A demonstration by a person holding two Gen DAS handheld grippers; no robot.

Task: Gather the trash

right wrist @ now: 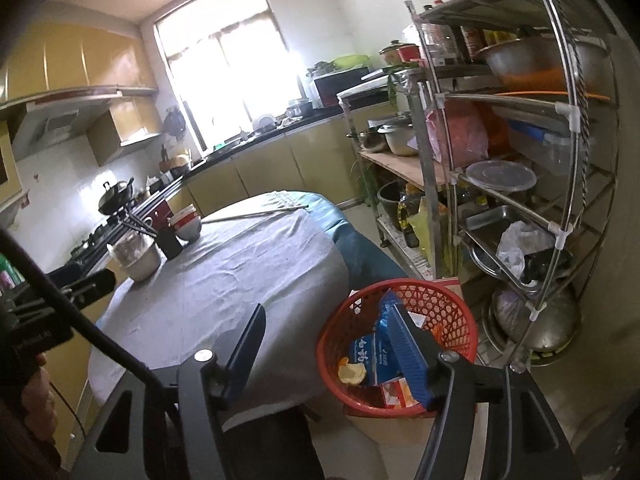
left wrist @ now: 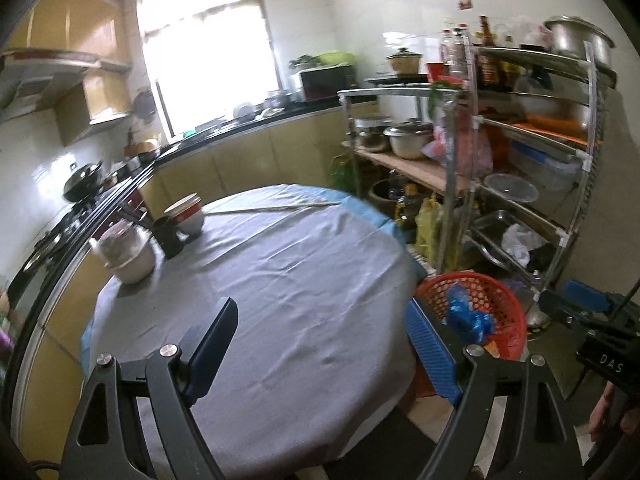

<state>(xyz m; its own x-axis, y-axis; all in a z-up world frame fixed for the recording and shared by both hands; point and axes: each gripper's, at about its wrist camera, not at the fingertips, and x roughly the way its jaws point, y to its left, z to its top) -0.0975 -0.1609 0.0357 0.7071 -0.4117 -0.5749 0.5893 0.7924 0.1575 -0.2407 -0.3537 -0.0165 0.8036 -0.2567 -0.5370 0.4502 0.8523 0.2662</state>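
Both the left tool [left wrist: 320,344] and right tool [right wrist: 328,352] hang spread apart and empty above the bench [left wrist: 280,280], the trash-filled red basket [right wrist: 448,312] at four o'clock beside it.

Home kitchen; wok [right wrist: 116,196] on stove, pot-laden rack [right wrist: 500,152], cabinets [left wrist: 256,156].

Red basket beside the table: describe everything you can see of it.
The red basket is round, open-topped, of lattice-work plastic, and stands upright low beside the cloth-covered round table, in front of the metal rack. Inside lie a blue bag, a blue packet, a yellowish scrap and an orange-and-white carton. Neither gripper touches it.
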